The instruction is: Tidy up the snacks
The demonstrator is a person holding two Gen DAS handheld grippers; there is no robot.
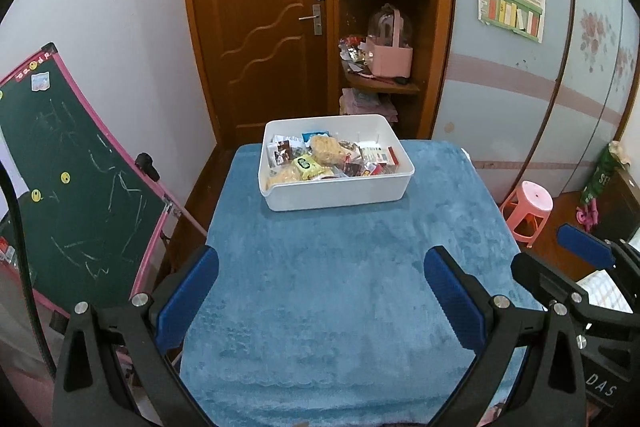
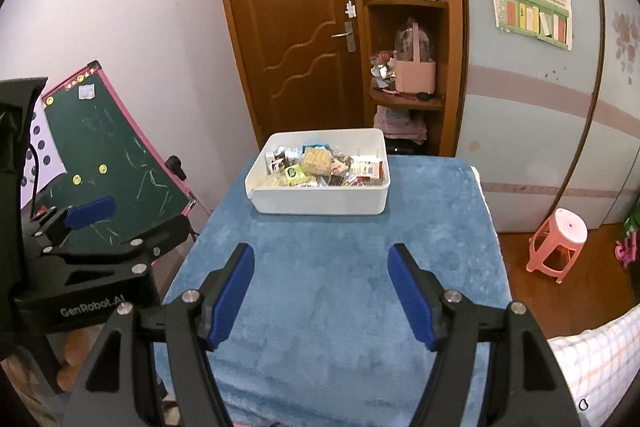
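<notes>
A white plastic bin stands at the far end of a table covered in blue cloth. Several wrapped snacks lie piled inside it, among them pale yellow noodle-like blocks and small dark and red packets. My left gripper is open over the near part of the cloth, well short of the bin, nothing between its blue pads. My right gripper is also open and empty, over the same near stretch of cloth. Each gripper shows at the other view's edge.
A green chalkboard with a pink frame leans left of the table. Behind the bin are a wooden door and corner shelves with a pink basket. A pink stool stands on the floor at right.
</notes>
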